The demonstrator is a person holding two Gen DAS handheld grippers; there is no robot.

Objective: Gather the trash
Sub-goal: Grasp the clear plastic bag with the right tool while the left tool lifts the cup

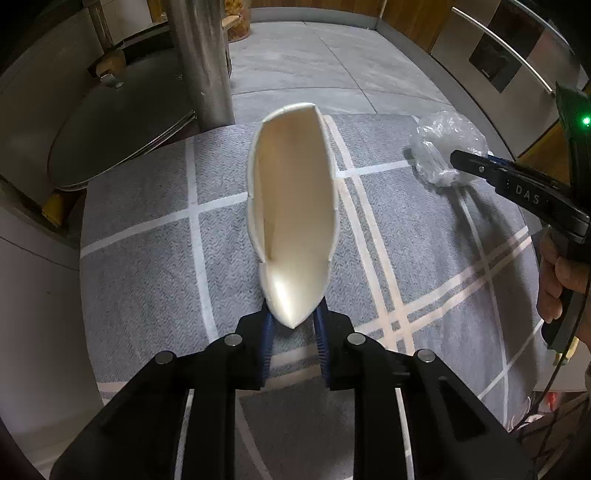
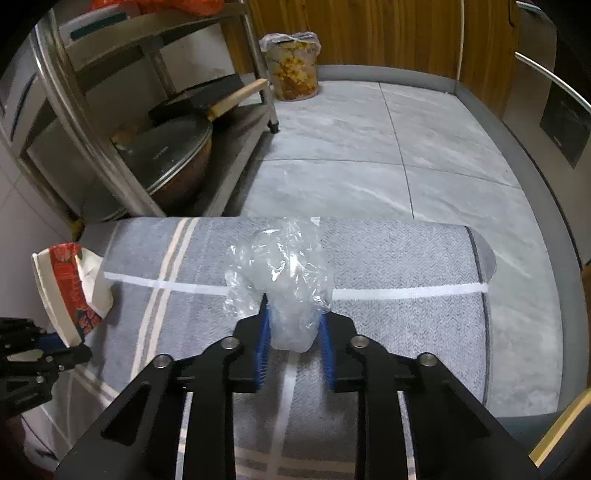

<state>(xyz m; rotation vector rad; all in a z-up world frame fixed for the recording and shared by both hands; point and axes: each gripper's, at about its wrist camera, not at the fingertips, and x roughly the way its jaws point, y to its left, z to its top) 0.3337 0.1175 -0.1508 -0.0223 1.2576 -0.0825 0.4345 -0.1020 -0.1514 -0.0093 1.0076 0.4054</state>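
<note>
Left tongs point(image 1: 293, 325) round squashed paper cup point(image 1: 293, 206), its base hidden.

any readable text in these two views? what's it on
"DAS" – white letters on the black side of the right gripper, seen in the left wrist view; anything after those letters is cut off.
Paper cup held by the left gripper: red printed pattern, no legible words.
Dark panel on the steel appliance: small marking, too blurred to read.
Pan lid on the rack: faint mark, unreadable.
Crumpled plastic wrap, flowered bin: no text.

Grey tiled floor point(image 2: 369, 155), wood-panelled wall point(image 2: 369, 33)
</note>
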